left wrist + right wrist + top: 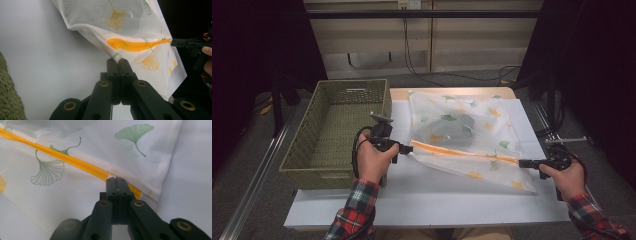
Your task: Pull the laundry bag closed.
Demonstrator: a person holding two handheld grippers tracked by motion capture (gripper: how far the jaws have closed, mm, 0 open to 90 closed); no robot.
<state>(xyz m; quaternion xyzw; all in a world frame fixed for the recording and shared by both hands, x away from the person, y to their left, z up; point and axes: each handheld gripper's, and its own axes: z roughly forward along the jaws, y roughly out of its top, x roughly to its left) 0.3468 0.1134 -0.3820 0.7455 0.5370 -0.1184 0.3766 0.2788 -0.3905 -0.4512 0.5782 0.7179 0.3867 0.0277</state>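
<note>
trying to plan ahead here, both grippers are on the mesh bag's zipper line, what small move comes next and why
Probably draw the right gripper along the orange zipper toward the left gripper, which anchors the other end. Both are shut on the mesh bag, the zipper is stretched taut between them, and something grey lies inside.

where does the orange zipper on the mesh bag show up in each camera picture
High view: the orange zipper runs across the centre, between the left tool and right tool.
Left gripper view: upper middle, running right.
Right gripper view: a diagonal from top left to centre.
Shared landmark: the ginkgo-leaf mesh bag.
</note>
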